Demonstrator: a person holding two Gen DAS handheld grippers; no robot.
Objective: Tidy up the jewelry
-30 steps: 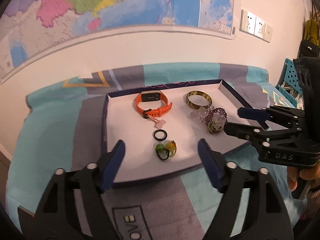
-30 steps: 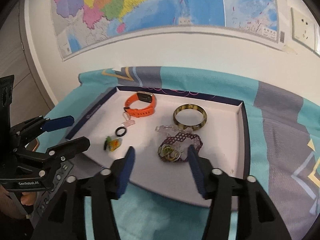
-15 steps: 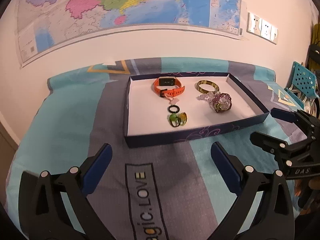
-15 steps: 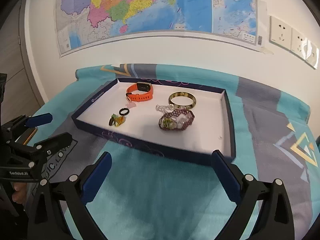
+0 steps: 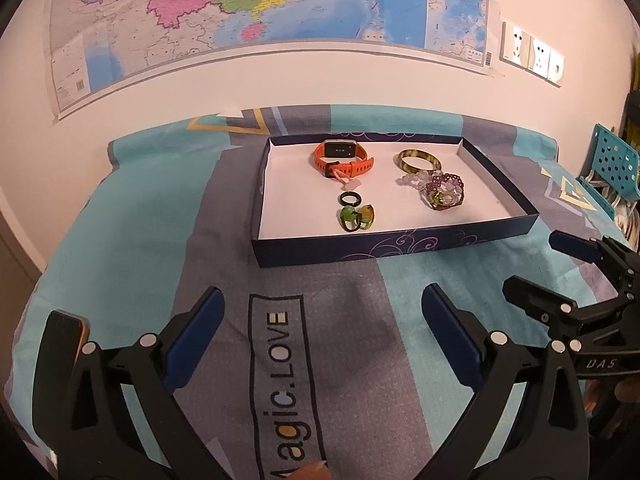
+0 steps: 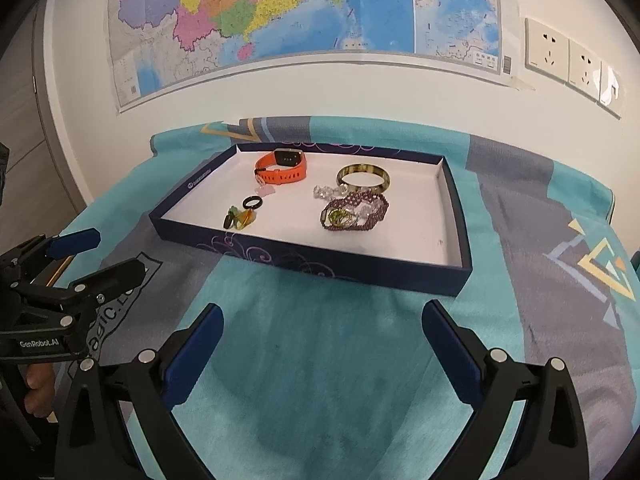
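Your left tongs (image 5: 320,320) and right tongs (image 6: 322,330) both stand released, jaws wide with only cloth between them, having just been opening. Both hover over the teal-and-grey cloth (image 5: 132,248) covering the desk, on the near side of the navy tray (image 5: 400,242). The jewelry all lies inside the tray: orange watch (image 5: 342,158) at the back, tortoiseshell bangle (image 5: 418,160) beside it, purple bead bracelets (image 5: 444,192) heaped just in front of the bangle, black ring (image 5: 351,200) touching the green and amber rings (image 5: 357,216).
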